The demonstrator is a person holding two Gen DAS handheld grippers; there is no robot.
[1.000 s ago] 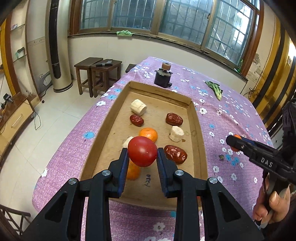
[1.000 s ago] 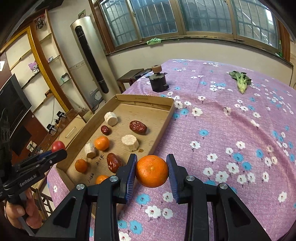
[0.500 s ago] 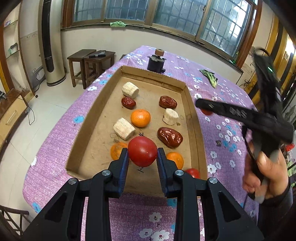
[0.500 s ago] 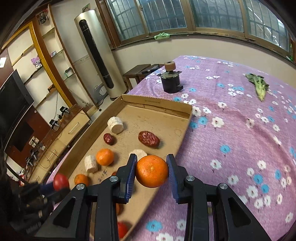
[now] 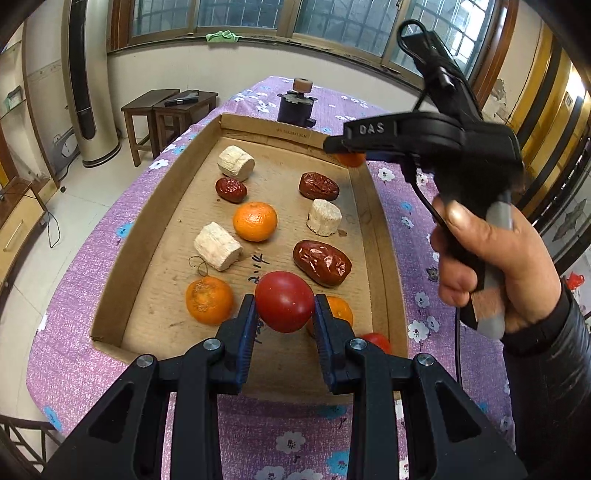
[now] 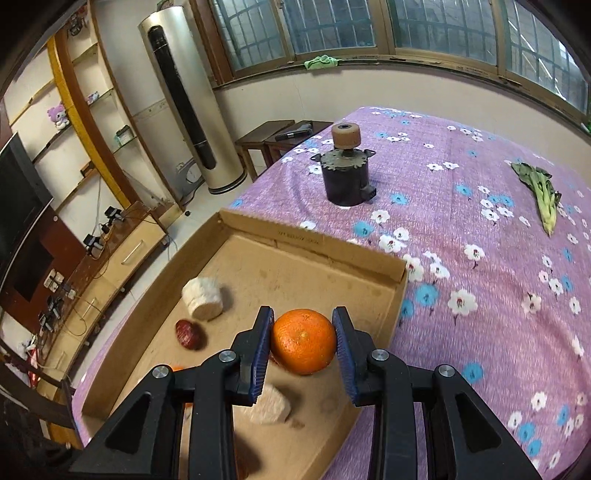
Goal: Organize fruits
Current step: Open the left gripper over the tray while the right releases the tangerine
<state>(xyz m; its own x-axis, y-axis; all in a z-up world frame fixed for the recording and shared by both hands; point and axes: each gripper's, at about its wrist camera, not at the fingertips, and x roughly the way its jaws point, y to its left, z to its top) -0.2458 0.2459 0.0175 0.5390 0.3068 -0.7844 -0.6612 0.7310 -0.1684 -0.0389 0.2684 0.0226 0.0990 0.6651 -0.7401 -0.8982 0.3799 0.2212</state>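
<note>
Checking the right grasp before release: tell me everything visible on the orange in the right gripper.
The orange is round, bright orange, with pebbled, slightly glossy peel and a small pale dimple facing the camera. It looks whole and undamaged. The right gripper is shut on it, blue pads pressing its left and right sides. It hangs above the cardboard tray, near the far right corner, touching nothing else. From the left wrist view only a sliver shows under the gripper.

barred windows, tower air conditioner

Daylight reaches you from the windows along the top — soft, even, shadows faint; edges bow hard into black corners, and the right-wrist lower frame smears.
</note>
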